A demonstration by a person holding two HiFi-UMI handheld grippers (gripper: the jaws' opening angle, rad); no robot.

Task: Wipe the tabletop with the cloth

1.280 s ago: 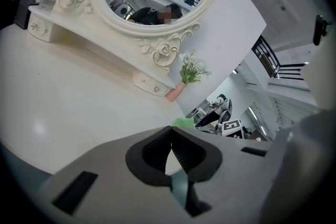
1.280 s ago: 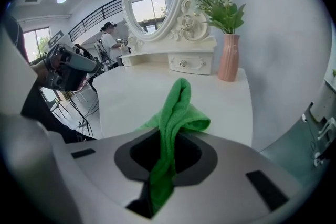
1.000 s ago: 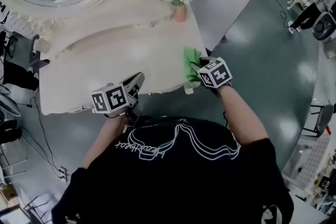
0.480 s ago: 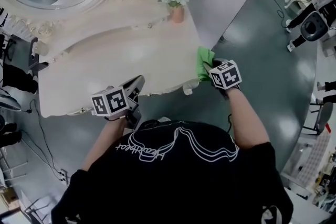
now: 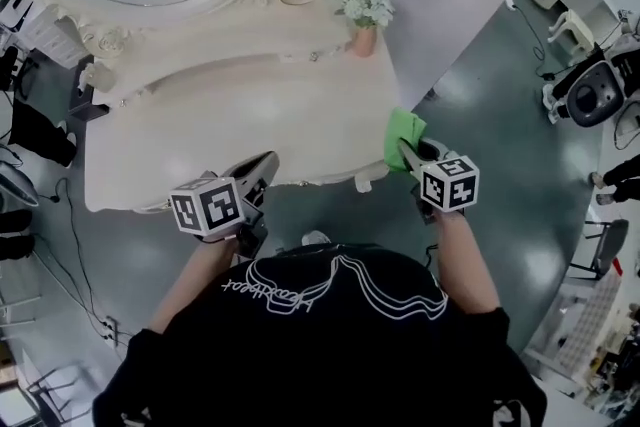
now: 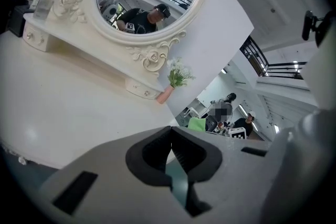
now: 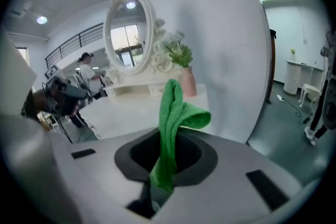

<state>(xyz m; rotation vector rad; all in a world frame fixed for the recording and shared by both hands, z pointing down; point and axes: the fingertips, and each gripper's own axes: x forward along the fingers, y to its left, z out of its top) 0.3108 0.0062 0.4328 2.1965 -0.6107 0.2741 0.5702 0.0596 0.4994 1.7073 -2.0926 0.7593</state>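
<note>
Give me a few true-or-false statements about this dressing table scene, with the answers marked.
1. The right tool grips a green cloth. True.
2. The left tool holds a sponge. False: its jaws are together with nothing between them.
3. A pink vase of flowers stands at the table's back right corner. True.
4. The green cloth lies spread flat in the middle of the tabletop. False: it is bunched in the right tool's jaws, near the table's right edge.

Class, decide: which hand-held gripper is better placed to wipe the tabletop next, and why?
Right. The right hand-held gripper is shut on the green cloth beside the tabletop's right edge; the left hand-held gripper is shut and empty.
</note>
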